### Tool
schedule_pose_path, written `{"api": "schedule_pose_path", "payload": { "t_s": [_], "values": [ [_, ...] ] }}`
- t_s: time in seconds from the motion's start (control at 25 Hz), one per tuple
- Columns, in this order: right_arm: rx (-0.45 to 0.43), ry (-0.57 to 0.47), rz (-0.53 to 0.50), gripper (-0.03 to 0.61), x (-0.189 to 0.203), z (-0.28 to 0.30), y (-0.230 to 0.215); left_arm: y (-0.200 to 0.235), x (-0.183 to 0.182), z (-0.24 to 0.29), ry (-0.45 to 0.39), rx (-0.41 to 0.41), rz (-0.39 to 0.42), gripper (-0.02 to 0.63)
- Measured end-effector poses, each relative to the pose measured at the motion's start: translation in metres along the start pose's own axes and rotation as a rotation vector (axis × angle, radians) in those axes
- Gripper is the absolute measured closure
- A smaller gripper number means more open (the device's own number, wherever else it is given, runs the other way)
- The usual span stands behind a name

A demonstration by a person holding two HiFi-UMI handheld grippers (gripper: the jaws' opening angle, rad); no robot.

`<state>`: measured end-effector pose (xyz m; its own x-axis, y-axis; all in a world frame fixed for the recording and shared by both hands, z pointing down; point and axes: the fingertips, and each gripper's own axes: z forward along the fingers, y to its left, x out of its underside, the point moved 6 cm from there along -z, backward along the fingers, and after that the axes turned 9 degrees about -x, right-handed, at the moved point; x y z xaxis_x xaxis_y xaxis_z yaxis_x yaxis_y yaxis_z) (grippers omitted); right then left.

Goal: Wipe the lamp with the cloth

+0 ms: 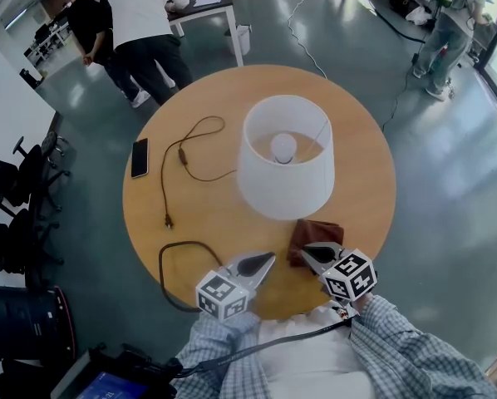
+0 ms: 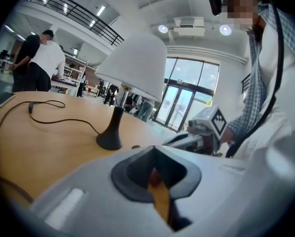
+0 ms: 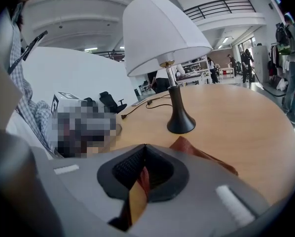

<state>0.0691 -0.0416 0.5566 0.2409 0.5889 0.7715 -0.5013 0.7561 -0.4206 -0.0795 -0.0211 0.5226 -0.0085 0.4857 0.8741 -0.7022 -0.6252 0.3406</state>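
A lamp (image 1: 286, 160) with a white shade stands in the middle of the round wooden table (image 1: 365, 148); its dark base (image 3: 181, 122) also shows in the left gripper view (image 2: 110, 138). A brown cloth (image 1: 317, 235) lies crumpled on the table just in front of the lamp, toward me. My right gripper (image 1: 307, 250) is shut, its tips at the cloth's near edge, and the cloth (image 3: 206, 157) spreads out ahead of its jaws (image 3: 140, 174). My left gripper (image 1: 268, 259) is shut too, low over the table left of the cloth, with nothing held (image 2: 156, 174).
The lamp's thin cord (image 1: 182, 160) loops over the table's left half, beside a dark phone (image 1: 140, 157). A thick black cable (image 1: 178, 264) curls at the near-left edge. People stand by desks beyond the table (image 1: 140, 32), and one at the far right (image 1: 448, 32).
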Motion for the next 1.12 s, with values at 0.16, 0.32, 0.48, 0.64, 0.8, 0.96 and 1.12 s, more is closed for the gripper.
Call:
{"api": "schedule_pose_path", "payload": {
  "t_s": [0.16, 0.32, 0.48, 0.64, 0.8, 0.96, 1.12],
  "values": [
    [-0.004, 0.011, -0.002, 0.575, -0.0005, -0.0002, 0.0016, -0.0008, -0.0007, -0.0013, 0.009, 0.002, -0.005, 0.609],
    [0.019, 0.036, -0.024, 0.575, 0.0021, 0.0001, -0.0010, -0.0015, 0.0005, -0.0008, 0.013, 0.005, -0.008, 0.609],
    [0.010, 0.034, -0.011, 0.575, 0.0013, 0.0003, -0.0020, -0.0014, 0.0001, 0.0001, 0.016, 0.005, -0.012, 0.609],
    [0.006, 0.032, -0.010, 0.575, -0.0002, 0.0008, -0.0025, -0.0012, -0.0007, 0.0005, 0.017, 0.005, -0.012, 0.609],
    [0.001, 0.032, -0.011, 0.575, -0.0011, 0.0010, -0.0038, -0.0007, 0.0001, 0.0017, 0.021, 0.007, -0.012, 0.609],
    [0.015, 0.029, -0.007, 0.575, 0.0010, 0.0003, -0.0068, -0.0009, 0.0013, 0.0025, 0.024, 0.010, -0.010, 0.609],
    [0.029, 0.034, 0.000, 0.575, 0.0038, -0.0020, -0.0077, -0.0024, 0.0022, 0.0018, 0.027, 0.011, -0.007, 0.609]
  ]
}}
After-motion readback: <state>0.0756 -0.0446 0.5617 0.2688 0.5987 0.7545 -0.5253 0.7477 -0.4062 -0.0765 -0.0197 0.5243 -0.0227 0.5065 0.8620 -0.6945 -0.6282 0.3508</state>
